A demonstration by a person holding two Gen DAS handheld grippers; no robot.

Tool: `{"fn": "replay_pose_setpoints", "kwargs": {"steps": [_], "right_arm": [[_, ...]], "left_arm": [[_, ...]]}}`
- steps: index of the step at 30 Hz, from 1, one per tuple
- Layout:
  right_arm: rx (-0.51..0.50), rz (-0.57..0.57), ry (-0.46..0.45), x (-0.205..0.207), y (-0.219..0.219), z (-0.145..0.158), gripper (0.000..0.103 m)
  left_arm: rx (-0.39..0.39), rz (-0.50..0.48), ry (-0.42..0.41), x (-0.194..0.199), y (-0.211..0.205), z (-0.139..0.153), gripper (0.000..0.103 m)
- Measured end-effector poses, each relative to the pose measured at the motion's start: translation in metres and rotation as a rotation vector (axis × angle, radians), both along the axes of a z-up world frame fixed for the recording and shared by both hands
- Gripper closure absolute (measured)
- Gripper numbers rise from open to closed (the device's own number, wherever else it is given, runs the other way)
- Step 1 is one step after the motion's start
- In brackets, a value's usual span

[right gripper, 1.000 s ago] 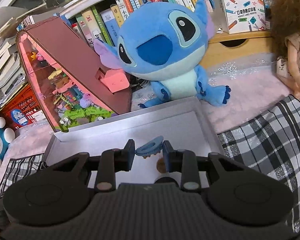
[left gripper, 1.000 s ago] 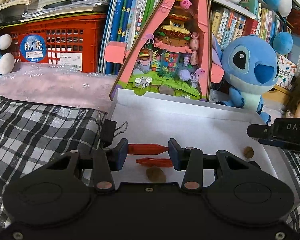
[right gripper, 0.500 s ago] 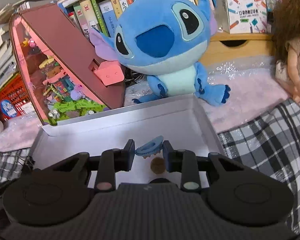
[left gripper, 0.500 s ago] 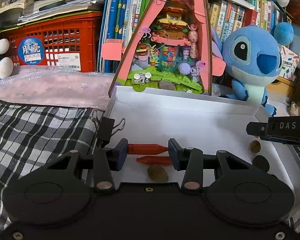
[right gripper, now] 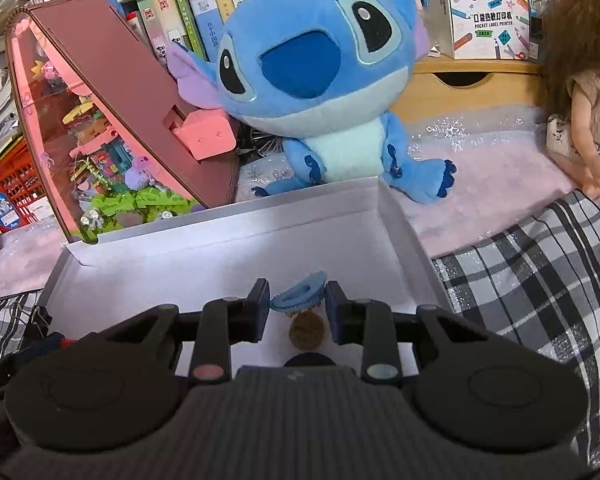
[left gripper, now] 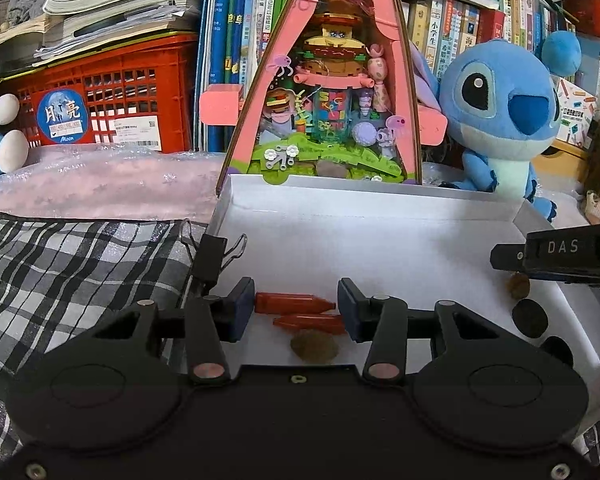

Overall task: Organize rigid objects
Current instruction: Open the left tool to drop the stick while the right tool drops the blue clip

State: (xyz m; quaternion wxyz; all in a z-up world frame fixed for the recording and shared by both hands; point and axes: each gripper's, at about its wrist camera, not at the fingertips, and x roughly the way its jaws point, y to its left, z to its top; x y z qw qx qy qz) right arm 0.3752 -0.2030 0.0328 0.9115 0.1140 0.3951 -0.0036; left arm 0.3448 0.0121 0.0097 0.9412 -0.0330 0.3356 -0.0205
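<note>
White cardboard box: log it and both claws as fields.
box: white cardboard box, open-topped
left claw: red bottle-shaped plastic piece between pads; grip unclear
right claw: shut on blue toothed plastic clip
on box floor: second red bottle-shaped piece, brown round lump
box's left edge: black binder clip
</note>
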Motion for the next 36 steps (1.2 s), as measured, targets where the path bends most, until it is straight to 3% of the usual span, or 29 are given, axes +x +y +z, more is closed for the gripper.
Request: {"fn": "replay_pose_setpoints", "kwargs": {"steps": [4, 7, 11, 24, 36], "right_arm": [[0.01, 0.007, -0.009, -0.003, -0.001, 0.001, 0.064], [0.015, 0.014, -0.025, -0.008, -0.002, 0.004, 0.048], [0.025, 0.024, -0.047, -0.018, -0.007, 0.01, 0.043], [0.006, 0.119, -0.119, -0.066, -0.013, 0.032, 0.02], [-0.005, 0.21, -0.199, -0.12, -0.009, 0.049, 0.015]], "left_arm": [[-0.008, 0.001, 0.001, -0.004, 0.0, 0.002, 0.04], [-0.014, -0.007, -0.001, -0.008, 0.001, 0.004, 0.036], [-0.029, -0.011, -0.008, -0.018, 0.002, 0.01, 0.027], [-0.038, -0.057, -0.061, -0.065, 0.003, 0.033, 0.021], [-0.015, -0.117, -0.114, -0.119, 0.002, 0.042, 0.019]]}}
